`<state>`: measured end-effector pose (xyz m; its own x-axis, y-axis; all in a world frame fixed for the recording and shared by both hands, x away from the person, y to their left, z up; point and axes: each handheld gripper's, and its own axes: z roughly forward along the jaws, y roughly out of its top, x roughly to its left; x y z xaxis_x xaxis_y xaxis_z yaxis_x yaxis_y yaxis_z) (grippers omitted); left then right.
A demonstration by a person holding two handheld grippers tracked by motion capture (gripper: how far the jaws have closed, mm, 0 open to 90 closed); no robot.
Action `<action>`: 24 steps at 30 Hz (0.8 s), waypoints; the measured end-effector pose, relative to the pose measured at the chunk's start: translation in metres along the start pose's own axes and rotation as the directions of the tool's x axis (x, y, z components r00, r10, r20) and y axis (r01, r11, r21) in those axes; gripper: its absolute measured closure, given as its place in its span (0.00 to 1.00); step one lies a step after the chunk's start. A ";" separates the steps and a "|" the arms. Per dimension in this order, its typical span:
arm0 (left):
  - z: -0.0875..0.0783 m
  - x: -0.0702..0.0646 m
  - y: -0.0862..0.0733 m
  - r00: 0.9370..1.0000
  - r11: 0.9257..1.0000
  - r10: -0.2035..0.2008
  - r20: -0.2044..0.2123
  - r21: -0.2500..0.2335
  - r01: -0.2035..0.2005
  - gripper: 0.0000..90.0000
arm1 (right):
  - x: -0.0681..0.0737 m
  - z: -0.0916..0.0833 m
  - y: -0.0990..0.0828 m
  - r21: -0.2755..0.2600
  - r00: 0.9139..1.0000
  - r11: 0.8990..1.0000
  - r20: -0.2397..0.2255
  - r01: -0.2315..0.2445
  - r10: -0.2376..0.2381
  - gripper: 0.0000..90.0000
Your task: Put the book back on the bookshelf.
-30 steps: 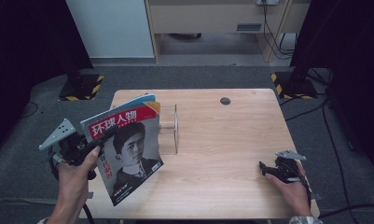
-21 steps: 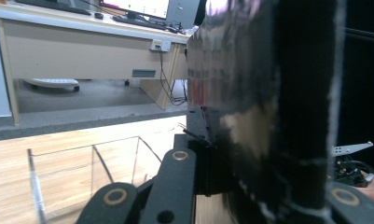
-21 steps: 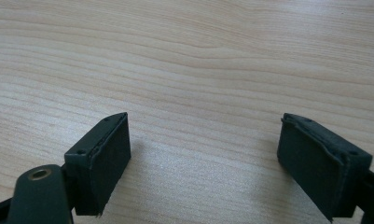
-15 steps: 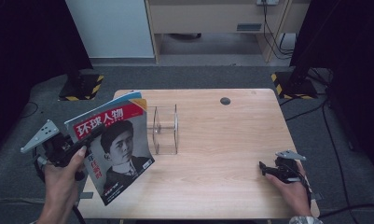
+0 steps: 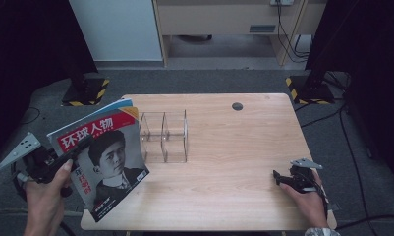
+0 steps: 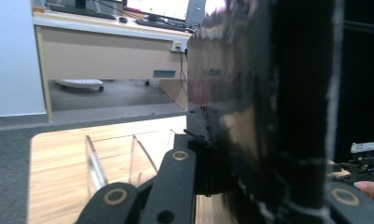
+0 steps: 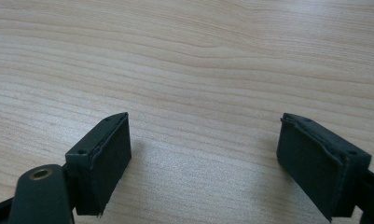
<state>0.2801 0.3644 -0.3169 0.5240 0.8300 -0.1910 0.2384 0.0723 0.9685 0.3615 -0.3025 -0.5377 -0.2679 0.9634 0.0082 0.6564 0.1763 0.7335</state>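
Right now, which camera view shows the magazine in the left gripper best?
The high view: the magazine shows its whole cover, tilted over the table's left edge beside the clear rack, clamped in the left gripper. The left gripper view gives just a dark, glossy blur of it close up. The right gripper view faces bare tabletop.

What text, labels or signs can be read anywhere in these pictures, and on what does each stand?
"环球人物": white characters on the red band across the top of the magazine cover, held in the left gripper.
Small print down the cover's left edge and near its bottom corner: too small to read.
Label on the front of the cabinet behind the table: too blurred to read.
Monitor on the desk, left gripper view: nothing legible.
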 end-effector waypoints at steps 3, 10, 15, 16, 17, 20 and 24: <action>-0.005 0.005 -0.001 1.000 1.000 -0.001 -0.014 -0.003 0.001 0.96 | 0.000 0.000 0.000 0.000 1.000 1.000 0.000 0.000 0.000 0.20; -0.011 0.020 -0.002 0.998 1.000 -0.007 -0.064 -0.007 0.007 0.96 | 0.000 0.000 0.000 0.000 1.000 1.000 0.000 0.000 0.000 0.20; -0.001 0.026 -0.002 0.996 1.000 -0.017 -0.085 -0.013 0.016 0.96 | 0.000 0.000 0.000 0.000 1.000 1.000 0.000 0.000 0.000 0.20; 0.002 0.027 -0.001 0.996 1.000 -0.015 -0.087 -0.014 0.014 0.96 | 0.000 0.000 0.000 0.000 1.000 1.000 0.000 0.000 0.000 0.20; 0.006 0.027 0.000 0.996 1.000 -0.015 -0.089 -0.015 0.014 0.96 | 0.000 0.000 0.000 0.000 1.000 1.000 0.000 0.000 0.000 0.20; 0.016 0.029 0.004 0.995 1.000 -0.008 -0.095 -0.018 0.006 0.96 | 0.000 0.000 0.000 0.000 1.000 1.000 0.000 -0.001 0.001 0.20; 0.024 0.029 0.007 0.994 1.000 0.008 -0.111 -0.021 -0.011 0.96 | 0.000 0.000 0.000 0.000 1.000 1.000 0.000 0.000 0.000 0.20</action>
<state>0.3164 0.3760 -0.3194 0.4321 0.8868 -0.1641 0.2156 0.0751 0.9736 0.3615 -0.3025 -0.5377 -0.2680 0.9634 0.0083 0.6565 0.1763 0.7335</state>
